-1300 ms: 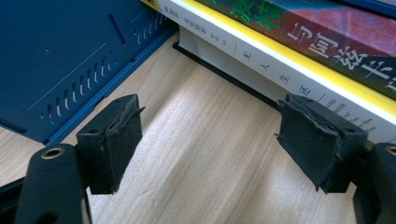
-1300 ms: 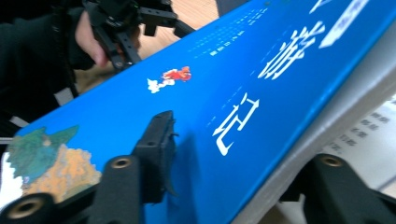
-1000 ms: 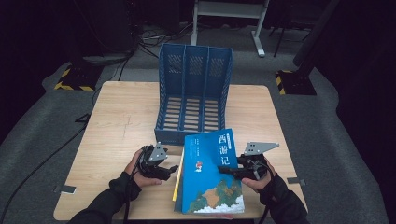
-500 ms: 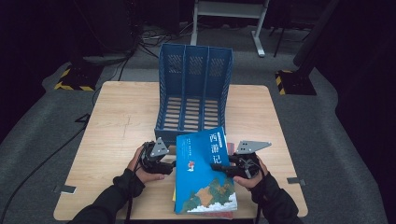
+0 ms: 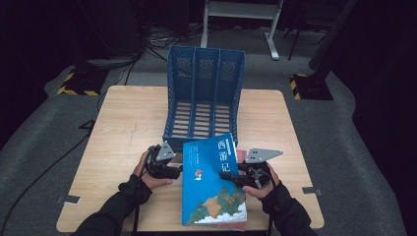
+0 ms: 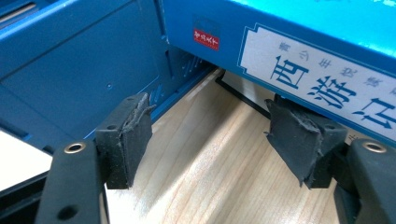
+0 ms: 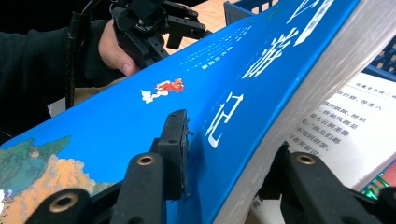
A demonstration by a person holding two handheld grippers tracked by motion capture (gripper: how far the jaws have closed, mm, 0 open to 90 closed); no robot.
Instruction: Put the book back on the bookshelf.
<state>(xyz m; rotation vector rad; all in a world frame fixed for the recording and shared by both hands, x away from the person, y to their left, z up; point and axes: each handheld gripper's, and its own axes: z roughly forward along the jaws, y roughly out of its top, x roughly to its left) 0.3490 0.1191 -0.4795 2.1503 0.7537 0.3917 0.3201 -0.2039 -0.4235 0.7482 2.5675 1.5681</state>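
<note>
At the near edge of the table (image 5: 123,123), the right gripper (image 5: 235,178) clamps the blue book (image 5: 212,187) by its open-page side: in the right gripper view one pad (image 7: 175,149) presses on the front cover and the other sits under the page block, lifting that side so the book tilts. The left gripper (image 5: 173,172) sits at the book's spine side. In the left gripper view its jaws have just been closing but stand apart with only bare wood between them; the right-hand pad (image 6: 299,137) is tucked just under the spine, whether touching I cannot tell, and the other pad (image 6: 128,135) stands free near the blue file rack (image 5: 204,93).

The cover carries large white Chinese characters, 西游记, a small red-and-white cartoon figure, a few lines of tiny white print, and a painted landscape of green, orange and white clouds at the bottom. The spine shows a white panel with the same title in blue and a small red square label above it. A second open book or sheet (image 7: 345,121) with black Chinese text lies under the raised side.

The rack has three open slots and stands just beyond the book's far edge, the book's top corner close against its front lip. The book's lower edge reaches the table's near edge. Bare tabletop lies open to the left and to the right of the rack.
</note>
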